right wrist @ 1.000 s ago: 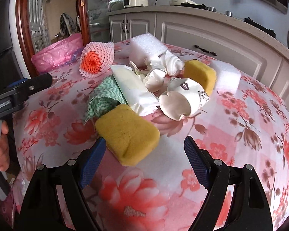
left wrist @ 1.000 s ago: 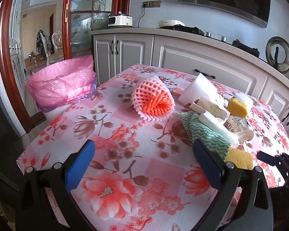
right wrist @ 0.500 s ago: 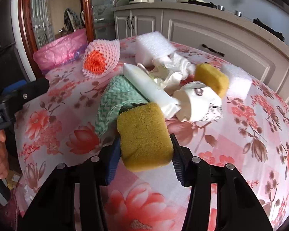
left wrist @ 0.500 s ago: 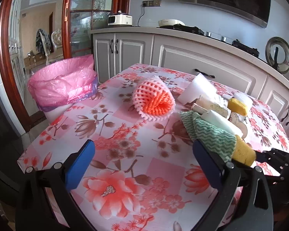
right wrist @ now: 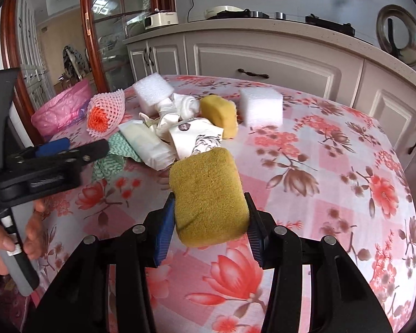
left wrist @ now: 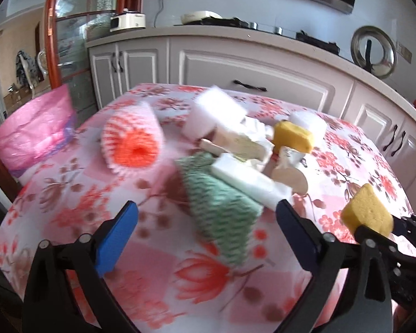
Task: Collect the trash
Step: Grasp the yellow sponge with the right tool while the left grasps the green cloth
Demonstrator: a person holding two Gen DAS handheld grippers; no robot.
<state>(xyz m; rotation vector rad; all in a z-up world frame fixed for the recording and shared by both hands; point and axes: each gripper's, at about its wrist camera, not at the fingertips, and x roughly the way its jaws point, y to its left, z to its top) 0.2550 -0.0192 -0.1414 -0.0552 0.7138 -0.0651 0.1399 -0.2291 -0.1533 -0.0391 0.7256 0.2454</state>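
Two blue pads of right gripper (right wrist: 209, 226) clamp yellow sponge (right wrist: 208, 194), lifted off floral tablecloth (right wrist: 332, 166). Left gripper (left wrist: 206, 234) jaws wide, closing slightly, nothing gripped; green cloth (left wrist: 222, 208) between. Pink-lined bin (left wrist: 33, 130) at table's far-left edge.

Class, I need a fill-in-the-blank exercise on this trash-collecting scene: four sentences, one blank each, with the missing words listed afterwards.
1. The right hand-held gripper is shut on a ____ sponge.
2. The bin beside the table is lined with a ____ bag.
3. The left hand-held gripper has ____ between its blue pads; its jaws are closing.
4. The cloth in front of the left hand-held gripper has a green and white ____ pattern.

Missing words: yellow; pink; nothing; zigzag
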